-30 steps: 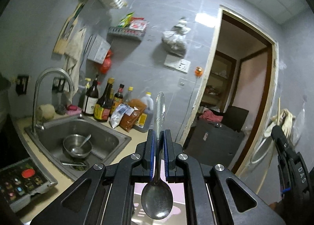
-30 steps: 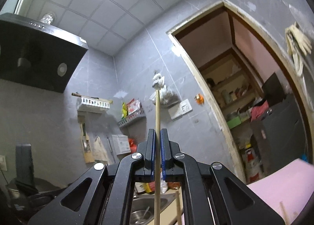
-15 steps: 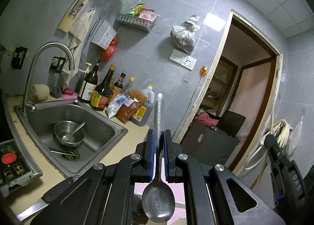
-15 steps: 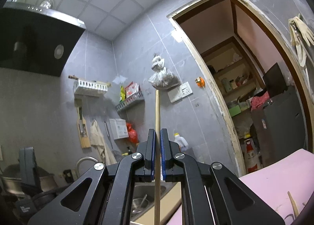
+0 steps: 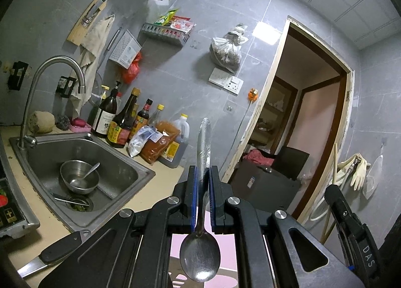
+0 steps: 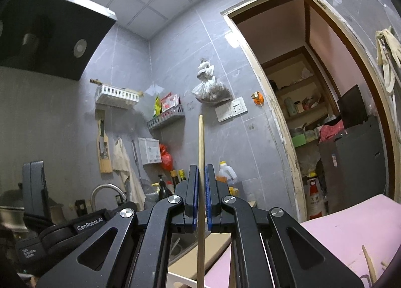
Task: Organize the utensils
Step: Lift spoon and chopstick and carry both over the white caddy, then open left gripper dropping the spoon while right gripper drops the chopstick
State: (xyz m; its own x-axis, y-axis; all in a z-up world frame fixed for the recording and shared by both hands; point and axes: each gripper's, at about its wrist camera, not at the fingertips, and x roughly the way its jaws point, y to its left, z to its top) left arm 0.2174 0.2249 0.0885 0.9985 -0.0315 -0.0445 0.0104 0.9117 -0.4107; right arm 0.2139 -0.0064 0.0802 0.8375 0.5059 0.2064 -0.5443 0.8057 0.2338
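My left gripper (image 5: 203,175) is shut on a metal spoon (image 5: 200,255), held upright with its handle pointing up and its bowl hanging below the jaws. My right gripper (image 6: 201,175) is shut on a wooden chopstick (image 6: 201,142) that stands upright between the blue pads. Both are raised in the air above a pink mat (image 6: 351,225). The right gripper's body shows at the right edge of the left wrist view (image 5: 351,227). More wooden sticks (image 6: 369,263) lie on the mat at the lower right.
A steel sink (image 5: 117,170) at the left holds a metal bowl (image 5: 79,177) with a spoon. Sauce bottles (image 5: 122,122) and an oil jug (image 5: 175,142) line the grey wall. A knife (image 5: 50,255) lies on the counter. A white wall rack (image 6: 116,96) hangs high. A doorway (image 5: 308,132) is right.
Both grippers have tilted downward: the sink, the bottles and the pink mat have come further into view. Each still holds its utensil the same way.
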